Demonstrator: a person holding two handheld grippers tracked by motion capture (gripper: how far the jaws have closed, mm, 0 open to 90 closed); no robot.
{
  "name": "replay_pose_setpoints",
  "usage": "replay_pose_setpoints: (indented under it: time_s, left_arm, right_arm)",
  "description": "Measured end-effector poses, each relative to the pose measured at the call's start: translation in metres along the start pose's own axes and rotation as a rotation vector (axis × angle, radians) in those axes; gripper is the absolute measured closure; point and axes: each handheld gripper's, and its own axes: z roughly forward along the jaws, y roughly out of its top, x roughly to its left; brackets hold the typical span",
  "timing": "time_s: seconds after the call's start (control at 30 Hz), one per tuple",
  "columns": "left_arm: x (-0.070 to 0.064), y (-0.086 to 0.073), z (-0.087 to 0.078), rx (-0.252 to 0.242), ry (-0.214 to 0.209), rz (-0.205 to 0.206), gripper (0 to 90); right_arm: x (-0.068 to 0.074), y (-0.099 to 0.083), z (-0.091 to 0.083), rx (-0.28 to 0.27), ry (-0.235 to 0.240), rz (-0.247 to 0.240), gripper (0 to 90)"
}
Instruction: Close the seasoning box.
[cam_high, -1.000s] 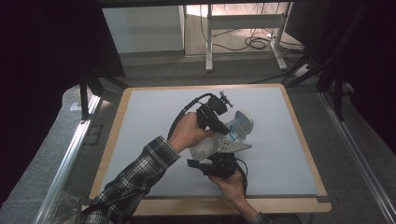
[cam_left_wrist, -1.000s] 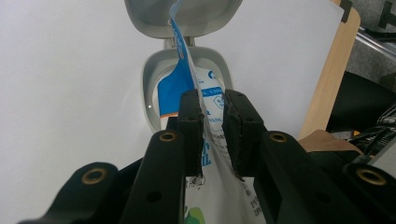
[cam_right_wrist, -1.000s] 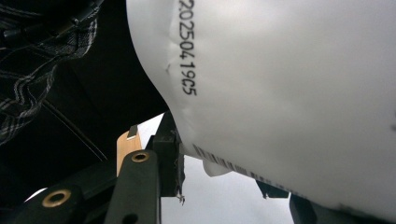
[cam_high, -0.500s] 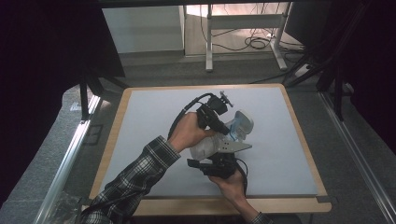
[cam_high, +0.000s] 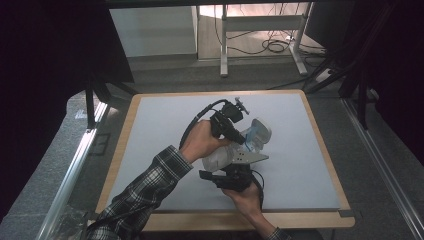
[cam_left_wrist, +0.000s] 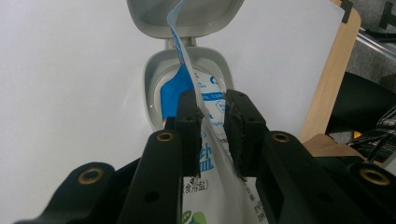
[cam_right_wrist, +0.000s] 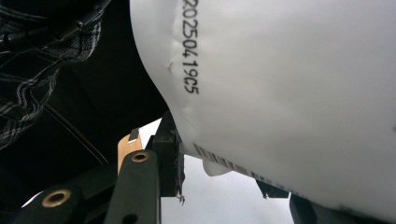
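So, I've got two grippers on one bag. My left gripper is pinching the top of the salt bag, w/ the thin bag edge squeezed between both black jaws. The bag is white and blue w/ some print on it. Its top strip sticks up past my jaws and bends a bit.

Right in front of the left gripper, just past the jaw tips, sits a small grey box w/ its lid flipped open and leaning back. The bag's blue corner hangs over the box's open mouth. Can't tell if it touches the inside.

My right gripper is under the fat bottom part of the bag. The bag bulges over the jaws, so one jaw shows at the left and just a bit of the other at the right. The bag's lower edge sits between them. It looks pinched, but I can't tell for sure, the bag hides too much. Black numbers and a bar code are printed on that side.

From up high, my left gripper is farther from me and my right gripper is nearer, w/ the bag between them. The box is just right of the left gripper, on the white table. My left sleeve is plaid.
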Motion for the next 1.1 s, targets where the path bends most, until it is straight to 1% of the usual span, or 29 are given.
replay_pose_setpoints:
  time_s: [0.1,0.5,0.57,1.1]
  left_arm:
    - [0.0003,-0.0004,-0.0010,-0.001,-0.001,-0.001,75.9]
    - [0.0001,0.0006,-0.0020,0.005,0.002,0.001,76.0]
    - [-0.0002,0.0008,-0.0022,0.005,0.003,0.002,76.0]
    - [0.0003,0.0006,-0.0028,0.001,0.002,-0.001,75.9]
  right_arm:
    - [0.0000,0.0003,0.0006,-0.002,-0.001,-0.007,58.4]
    - [0.0009,0.0011,0.0011,-0.009,0.004,0.002,58.4]
    - [0.0006,0.0012,0.0012,-0.011,0.002,-0.003,58.4]
    - [0.0010,0.0020,0.0018,-0.012,0.003,-0.001,58.4]
